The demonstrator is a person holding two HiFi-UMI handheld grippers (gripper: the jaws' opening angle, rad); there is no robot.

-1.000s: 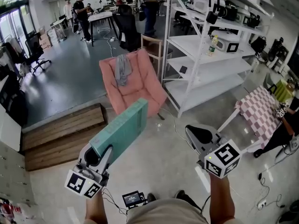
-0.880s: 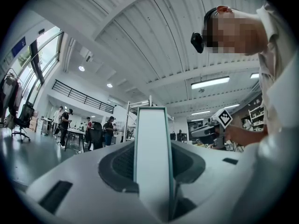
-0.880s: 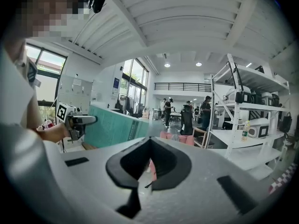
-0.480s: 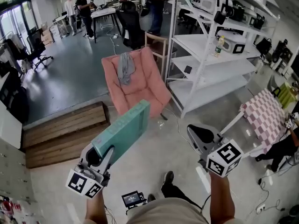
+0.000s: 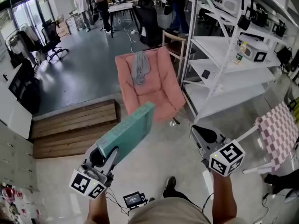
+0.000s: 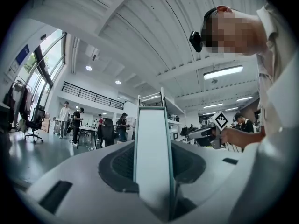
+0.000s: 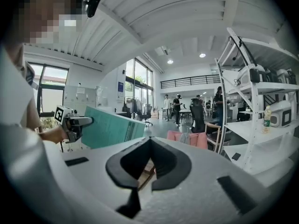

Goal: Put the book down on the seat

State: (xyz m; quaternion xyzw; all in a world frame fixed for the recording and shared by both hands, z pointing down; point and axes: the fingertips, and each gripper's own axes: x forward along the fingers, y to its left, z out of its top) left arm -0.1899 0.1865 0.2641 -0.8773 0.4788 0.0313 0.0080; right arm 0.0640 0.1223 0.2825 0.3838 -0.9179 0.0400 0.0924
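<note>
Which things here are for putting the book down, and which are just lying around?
For the job:
- book, held in the left gripper jaws
- pink armchair, its seat bare

Just lying about:
- grey cloth draped on the chair back
- white shelves
- wooden steps
- checked cloth
- right gripper, holding nothing

light: bright, ceiling lamps (image 6: 223,72) and windows (image 7: 140,85); edges: fisheye-warped, black vignette
</note>
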